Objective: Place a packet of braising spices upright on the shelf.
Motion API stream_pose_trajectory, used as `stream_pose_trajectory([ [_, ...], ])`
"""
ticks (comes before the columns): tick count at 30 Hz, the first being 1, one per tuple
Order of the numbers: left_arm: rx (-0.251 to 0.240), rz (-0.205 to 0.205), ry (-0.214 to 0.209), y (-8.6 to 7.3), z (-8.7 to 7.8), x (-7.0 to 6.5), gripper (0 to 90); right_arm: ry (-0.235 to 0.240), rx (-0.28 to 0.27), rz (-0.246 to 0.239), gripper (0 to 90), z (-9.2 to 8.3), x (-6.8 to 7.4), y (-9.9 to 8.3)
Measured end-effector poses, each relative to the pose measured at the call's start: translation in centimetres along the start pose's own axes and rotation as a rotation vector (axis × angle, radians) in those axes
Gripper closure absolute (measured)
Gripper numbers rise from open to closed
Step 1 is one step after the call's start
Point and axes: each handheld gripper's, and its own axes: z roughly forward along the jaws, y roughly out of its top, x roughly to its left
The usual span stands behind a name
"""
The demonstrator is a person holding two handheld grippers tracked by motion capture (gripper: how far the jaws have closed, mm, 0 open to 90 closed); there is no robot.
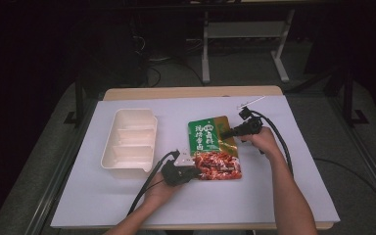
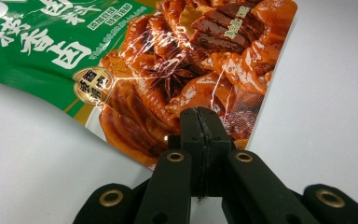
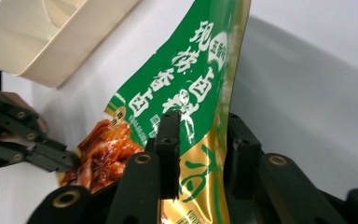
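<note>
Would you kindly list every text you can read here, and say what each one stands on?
"现捞香卤": large white characters on the green upper part of the sauce pouch.
"五香味": small round badge by those characters.
Gold seal and fine white print on the pouch: too small or blurred to read.

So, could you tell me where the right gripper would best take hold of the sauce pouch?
Probably the gold side edge of the sauce pouch, approached from the pouch's right side. The pouch is flat and thin, and the left gripper already pinches its lower corner, so an edge pinch suits it. In the right gripper view that edge already stands between the right gripper jaws, which look not yet closed on it.
</note>
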Motion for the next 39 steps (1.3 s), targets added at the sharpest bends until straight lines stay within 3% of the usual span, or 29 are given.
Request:
stream_pose_trajectory([
  [3, -0.001, -0.002, -0.001, 0.0, 0.0, 0.0, 89.4, -0.013, 0.000, -0.008, 72.4, 0.4, 0.1, -0.1],
  [7, -0.001, 0.004, 0.002, 0.0, 0.0, -0.1, 89.1, -0.096, 0.016, -0.006, 77.7, 1.3, 0.3, 0.1],
  [13, -0.002, -0.004, -0.001, 0.0, 0.0, -0.1, 88.1, -0.139, 0.026, -0.003, 85.8, 2.1, 0.4, 0.0],
  [23, 0.001, 0.014, 0.026, -0.1, -0.3, -0.2, 81.3, -0.141, -0.004, -0.023, 88.2, 1.3, 1.4, 0.4],
  [29, -0.034, -0.001, 0.028, -0.3, -0.9, -0.4, 79.6, -0.125, -0.043, -0.034, 88.4, 0.5, 2.3, 0.6],
  [39, -0.078, -0.004, 0.011, -1.0, -2.2, -1.3, 74.3, -0.124, -0.125, -0.097, 88.7, -1.8, 5.0, 1.4],
])
